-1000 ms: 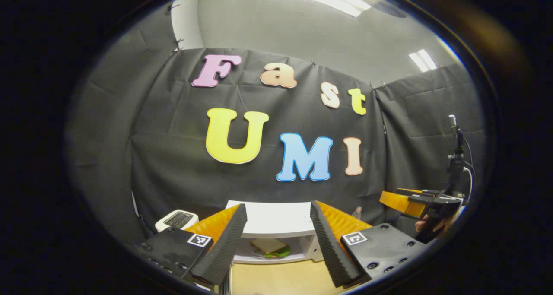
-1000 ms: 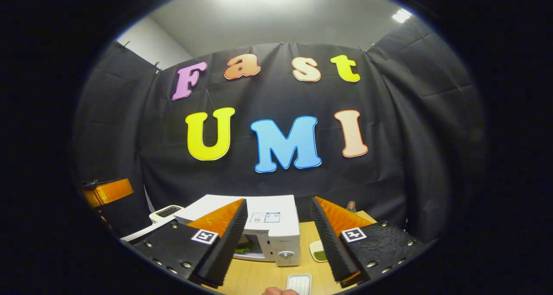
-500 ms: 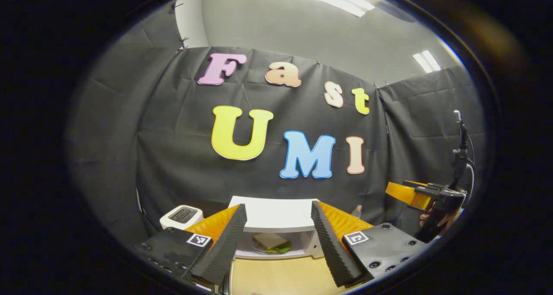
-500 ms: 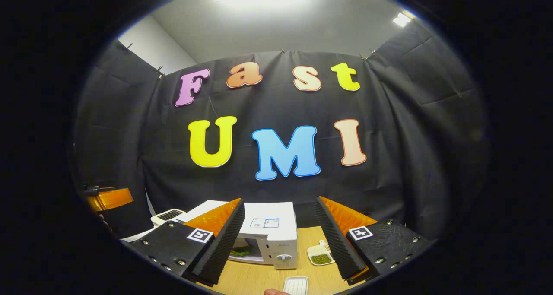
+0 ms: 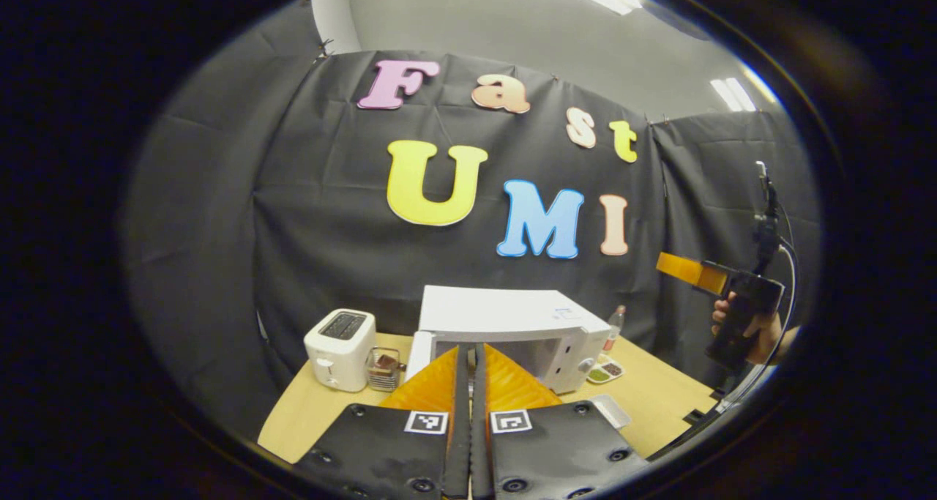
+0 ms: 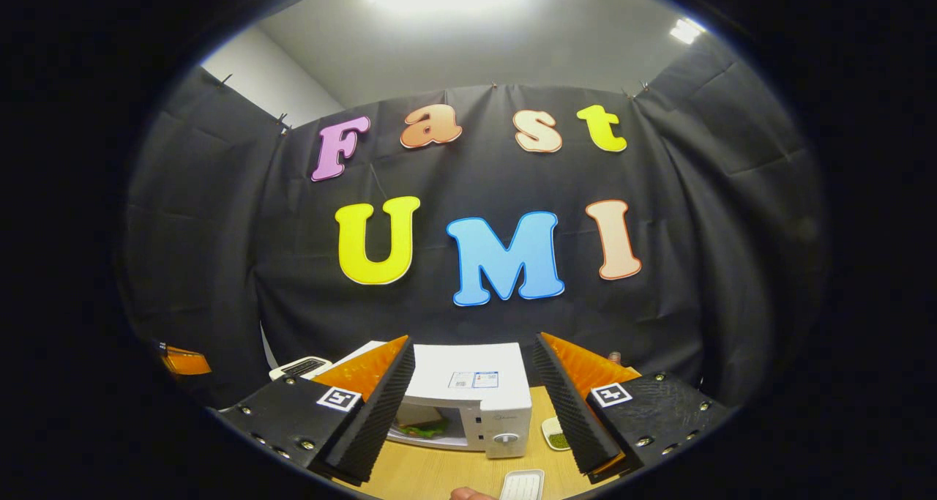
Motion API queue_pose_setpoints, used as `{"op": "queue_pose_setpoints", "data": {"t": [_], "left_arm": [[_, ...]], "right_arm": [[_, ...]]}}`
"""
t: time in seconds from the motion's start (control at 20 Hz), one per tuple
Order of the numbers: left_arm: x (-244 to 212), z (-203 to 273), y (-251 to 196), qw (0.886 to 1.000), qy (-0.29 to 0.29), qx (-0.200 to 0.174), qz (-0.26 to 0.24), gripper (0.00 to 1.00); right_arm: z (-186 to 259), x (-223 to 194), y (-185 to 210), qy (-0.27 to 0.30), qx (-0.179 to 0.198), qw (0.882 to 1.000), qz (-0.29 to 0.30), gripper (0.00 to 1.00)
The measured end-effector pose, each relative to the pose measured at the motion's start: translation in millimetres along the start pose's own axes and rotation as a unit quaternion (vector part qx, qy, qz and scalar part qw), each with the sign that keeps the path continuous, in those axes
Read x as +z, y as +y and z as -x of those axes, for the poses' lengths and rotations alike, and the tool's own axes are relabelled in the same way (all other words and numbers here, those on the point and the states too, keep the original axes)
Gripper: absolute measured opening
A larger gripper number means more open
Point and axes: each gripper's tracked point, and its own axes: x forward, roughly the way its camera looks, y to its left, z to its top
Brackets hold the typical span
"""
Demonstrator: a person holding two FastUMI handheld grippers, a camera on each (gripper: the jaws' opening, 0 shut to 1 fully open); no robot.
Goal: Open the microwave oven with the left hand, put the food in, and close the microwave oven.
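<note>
A light wooden worktop (image 5: 659, 401) carries a white microwave oven (image 5: 512, 324), a white toaster (image 5: 338, 348) beside a small glass container (image 5: 382, 368), a bottle (image 5: 616, 323), a small dish (image 5: 605, 372) and a white tray (image 6: 521, 485).

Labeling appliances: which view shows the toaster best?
Left gripper view: the whole toaster stands on the table, left of the microwave, front and slots visible. In the right gripper view just the toaster's top peeks over that gripper's left finger.
</note>
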Motion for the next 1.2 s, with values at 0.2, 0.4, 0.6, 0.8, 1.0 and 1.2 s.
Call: {"op": "queue_pose_setpoints", "data": {"t": [0.2,0.4,0.6,0.8,1.0,1.2], "left_arm": [[-26.8,22.1,48.9,0.998,0.031,0.046,-0.031,0.06],[-81.9,39.3,79.8,0.994,0.088,0.054,-0.025,0.04],[-120.7,48.4,77.7,0.991,0.131,0.026,-0.018,0.09],[-130.3,45.6,62.4,0.991,0.135,-0.004,-0.004,0.06],[-133.6,46.4,34.3,0.988,0.144,-0.060,0.004,0.06],[-143.0,37.9,-3.8,0.980,0.159,-0.123,0.001,0.06]], "right_arm": [[-5.8,1.9,7.4,0.000,0.002,1.000,-0.001,0.98],[-3.9,2.4,9.9,0.000,-0.006,1.000,0.003,0.98],[2.9,4.2,9.5,0.000,-0.018,1.000,0.003,0.98],[8.7,6.2,7.9,-0.003,-0.031,0.999,0.016,0.98],[12.3,6.7,12.9,-0.002,-0.037,0.999,0.020,0.98],[18.4,11.5,14.6,-0.005,-0.040,0.999,0.036,0.98]]}}
